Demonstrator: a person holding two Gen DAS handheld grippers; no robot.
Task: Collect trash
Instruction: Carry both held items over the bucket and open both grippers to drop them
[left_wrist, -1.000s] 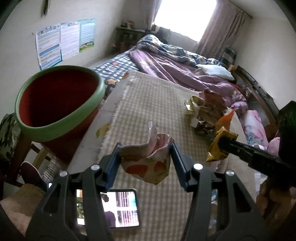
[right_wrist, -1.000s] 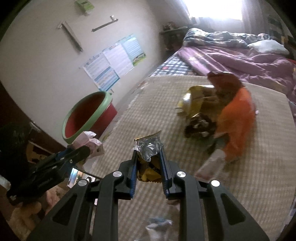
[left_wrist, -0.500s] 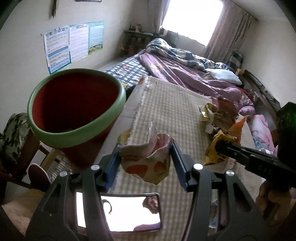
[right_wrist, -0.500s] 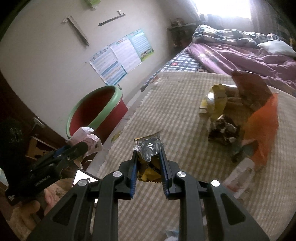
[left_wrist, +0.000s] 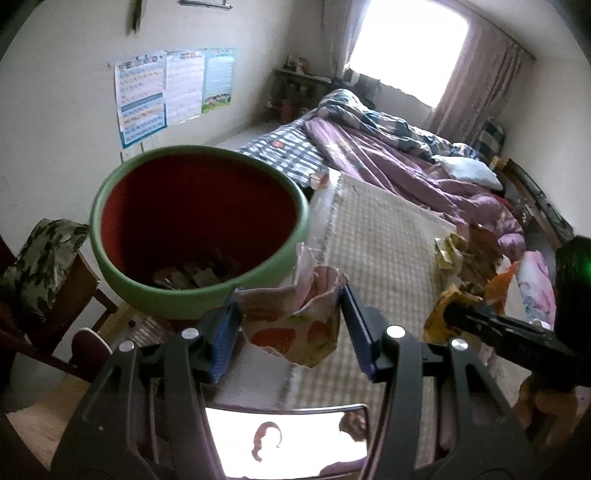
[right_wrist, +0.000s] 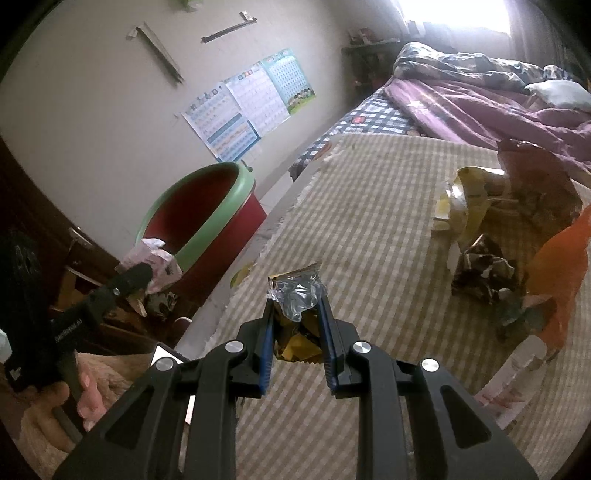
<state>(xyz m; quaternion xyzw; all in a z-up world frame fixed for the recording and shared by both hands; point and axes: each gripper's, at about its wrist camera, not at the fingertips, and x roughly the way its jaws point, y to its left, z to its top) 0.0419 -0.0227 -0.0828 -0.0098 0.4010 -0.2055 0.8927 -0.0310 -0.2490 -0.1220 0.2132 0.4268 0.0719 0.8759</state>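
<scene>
Beside red bin (left_wrist: 199, 221), pink wrapper (left_wrist: 291, 321) between left gripper (left_wrist: 290, 325) pads.

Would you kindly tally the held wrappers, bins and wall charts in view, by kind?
Held wrappers: 2, the pink wrapper and the yellow wrapper
Bins: 1, the bin
Wall charts: 3
Total: 6

Bin (left_wrist: 199, 221) contents dim, unidentifiable scraps. Phone (left_wrist: 288, 439) screen blown out by glare, lower edge cut off. Wall posters (right_wrist: 251, 99) too small to read.
</scene>
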